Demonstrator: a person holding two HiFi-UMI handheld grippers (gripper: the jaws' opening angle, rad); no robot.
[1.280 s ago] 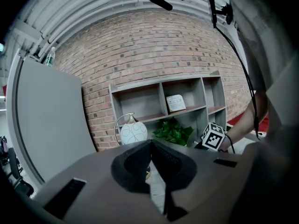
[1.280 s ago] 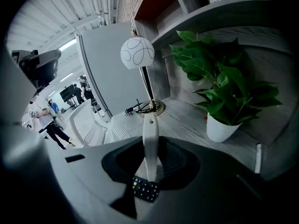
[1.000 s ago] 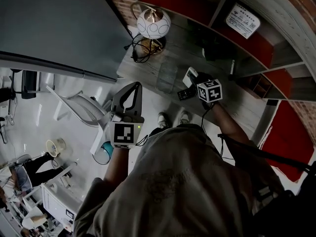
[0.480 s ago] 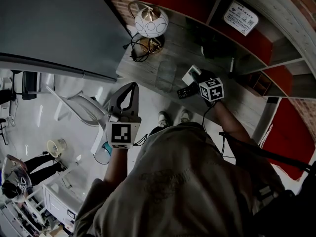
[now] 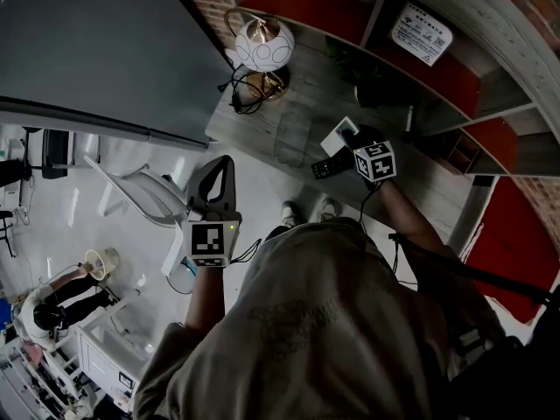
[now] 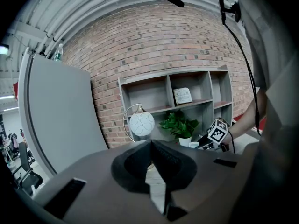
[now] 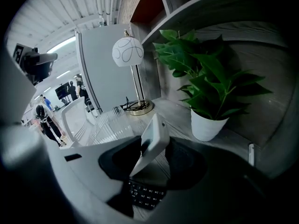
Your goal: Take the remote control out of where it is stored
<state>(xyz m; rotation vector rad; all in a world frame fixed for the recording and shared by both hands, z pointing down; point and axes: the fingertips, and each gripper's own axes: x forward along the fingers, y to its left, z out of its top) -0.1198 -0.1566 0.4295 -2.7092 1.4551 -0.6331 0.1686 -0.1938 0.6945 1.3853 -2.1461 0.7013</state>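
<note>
On the grey cabinet top (image 5: pixel 289 103) my right gripper (image 5: pixel 338 150) stands over two remotes. A white remote (image 7: pixel 152 143) leans tilted between its jaws, against the left one, with a gap to the right one. The jaws have just been opening and do not press on it. A black remote with rows of buttons (image 7: pixel 145 195) lies flat under the jaws, also seen as the dark remote (image 5: pixel 325 166) in the head view. My left gripper (image 5: pixel 227 162) hangs over the floor left of the cabinet, shut and empty, its tips meeting (image 6: pixel 152 146).
A white globe lamp (image 5: pixel 262 42) with cables stands at the cabinet's left end. A ribbed clear tray (image 7: pixel 110 122) lies beside the remotes. A potted plant (image 7: pixel 205 78) stands by the wall, under shelves holding a sign (image 5: pixel 420 33). A white chair (image 5: pixel 131 191) stands on the floor.
The right gripper's jaws have widened around the white remote. The left gripper has dropped toward the lower left of the head view.
</note>
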